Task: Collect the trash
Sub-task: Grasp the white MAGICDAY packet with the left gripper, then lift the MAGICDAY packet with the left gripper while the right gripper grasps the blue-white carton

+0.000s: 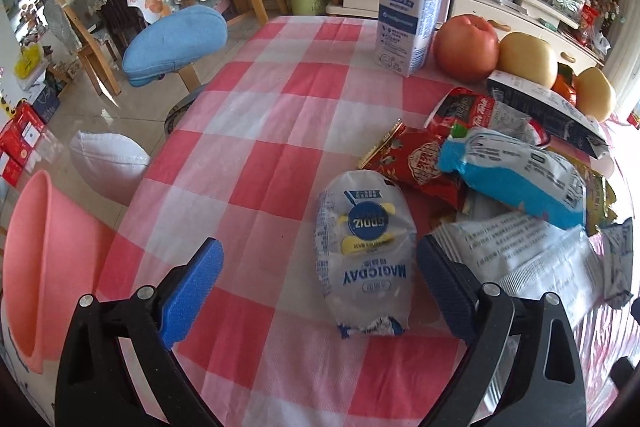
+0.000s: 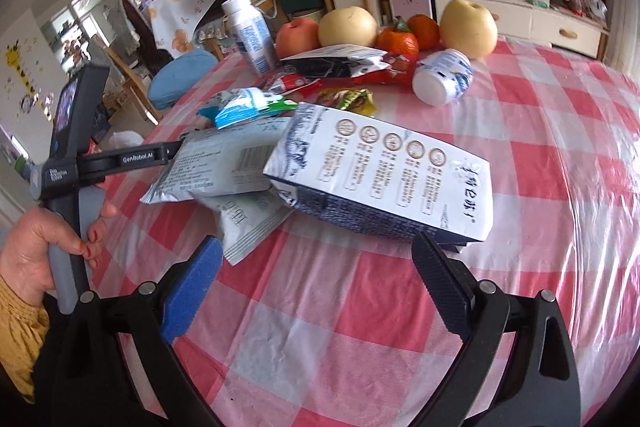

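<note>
At lower centre of the left view the left gripper (image 1: 320, 287) stands spread around a clear wrapper (image 1: 366, 263) lying flat on the checked cloth (image 1: 256, 131), pads clear of it, while the right gripper (image 2: 316, 287) gapes empty just below a white carton (image 2: 384, 175) at mid-frame.

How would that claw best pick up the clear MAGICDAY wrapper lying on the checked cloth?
Probably across the MAGICDAY wrapper at its narrow middle, coming down from above. It lies flat, lengthwise between the open left claw pads, with bare cloth on its left side.
</note>
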